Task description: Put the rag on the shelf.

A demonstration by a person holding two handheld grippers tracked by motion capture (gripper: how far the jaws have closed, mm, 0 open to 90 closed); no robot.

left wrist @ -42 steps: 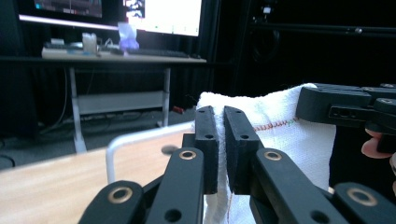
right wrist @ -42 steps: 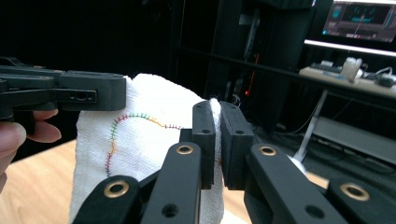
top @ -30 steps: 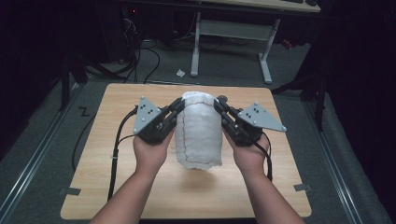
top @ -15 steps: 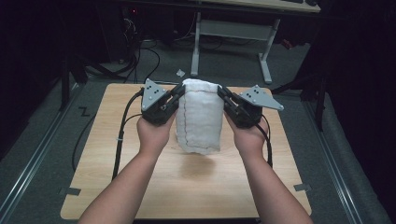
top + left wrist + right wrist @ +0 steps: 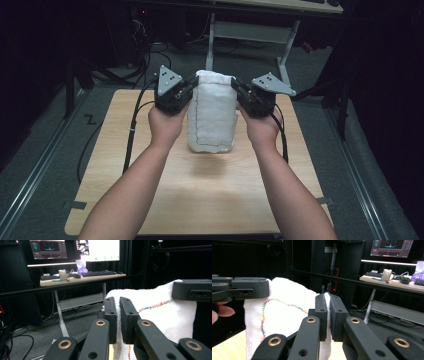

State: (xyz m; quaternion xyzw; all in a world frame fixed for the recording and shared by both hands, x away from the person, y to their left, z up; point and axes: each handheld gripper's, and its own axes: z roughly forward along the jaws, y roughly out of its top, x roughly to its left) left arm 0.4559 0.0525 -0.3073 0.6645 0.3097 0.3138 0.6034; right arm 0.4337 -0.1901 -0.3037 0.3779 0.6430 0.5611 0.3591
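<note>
Dark floor, black racks and a desk (image 5: 82, 278) with lit screens (image 5: 100, 250) sit beyond my jaws, and a pale wooden table (image 5: 150, 200) lies below them.

Starting at the jaws: my left gripper (image 5: 115, 315) is pinched nearly closed on the top corner of a white towel (image 5: 212, 115), with a thin layer of cloth between the pads. My right gripper (image 5: 327, 315) is pinched the same way on the opposite top corner. In each gripper view the other gripper's black jaw shows across the towel's upper edge, level with mine. The towel hangs straight down between the two, folded double I think, with a coloured stitched line (image 5: 277, 302) curving across the face nearest my right jaws. Its bottom edge looks lifted just off the table, with a shadow under it, though I cannot be sure it is clear.

What could go wrong, as I judge it: each grip holds only a small bite of cloth close to the edge, so a quick swing or a pull apart could drag a corner out and drop that side. If my hands drift to uneven heights, the hanging fold would skew and land crooked. If the layers are not both caught, the loose one could peel open.
</note>
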